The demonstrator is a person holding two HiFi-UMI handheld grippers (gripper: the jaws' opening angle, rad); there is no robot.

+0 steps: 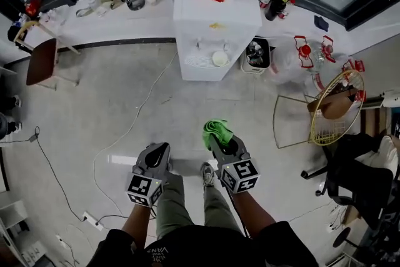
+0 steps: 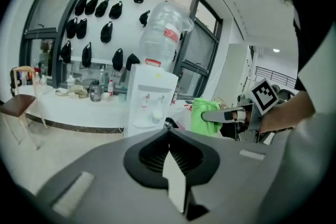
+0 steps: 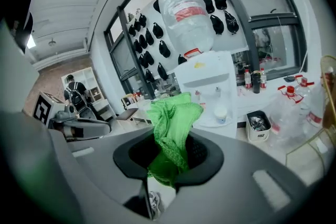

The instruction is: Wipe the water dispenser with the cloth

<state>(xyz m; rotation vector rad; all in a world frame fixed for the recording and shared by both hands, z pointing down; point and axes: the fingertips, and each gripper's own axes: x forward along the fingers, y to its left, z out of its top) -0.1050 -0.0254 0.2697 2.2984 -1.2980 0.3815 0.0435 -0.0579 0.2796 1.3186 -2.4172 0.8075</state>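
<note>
Cloth, bright green, is pinched in the right claw. Its two jaws squeeze the lower part of the cloth, and the rest puffs up above them in a bunch. In the head view the right claw points to 12 o'clock and the cloth sticks out at its tip, held up over the gray floor. The left claw is just beside it, at its 9 o'clock, and the two claws do not touch. The left gripper view shows the left claw with its jaws pressed together and nothing held in them. From there the cloth shows at 2 o'clock. The water dispenser is white and stands well apart from both claws, at 12 o'clock, against a long white surface. A big clear bottle sits upside down on top of it. A small white cup rests in its tray. The cloth does not touch the water dispenser. A brown chair stands at 10 o'clock, and a gold wire basket at 2 o'clock.
</note>
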